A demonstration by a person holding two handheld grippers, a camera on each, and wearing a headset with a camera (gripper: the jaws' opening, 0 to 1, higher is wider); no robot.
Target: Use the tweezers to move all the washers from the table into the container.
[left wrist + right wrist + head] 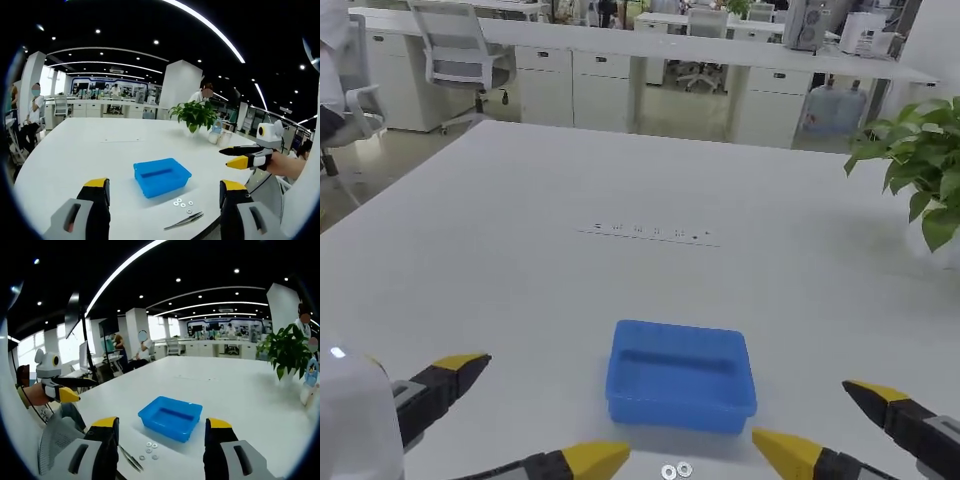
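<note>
Head view: the white surface [620, 200] is the largest item on record, with a potted plant [920, 160] at its far right.

A blue container [680, 375] stands upright on the surface close to the person, open side up.

The left tongs [552, 408] are held to the left of the container. Their yellow-tipped jaws are spread wide, with nothing between them and nothing touched. The right tongs [805, 412] are held to the right of the container in like condition: jaws wide apart, gripping nothing, clear of the container. The right gripper view shows the left tongs raised above the surface; the left gripper view shows the same of the right.

In the left gripper view the tweezers [184, 220] lie flat on the surface near its front edge, on the person's side of the container, touched by neither tongs.

A small cluster of washers [184, 204] lies on the surface between the container and the tweezers, just beside the tweezers and outside the container.
</note>
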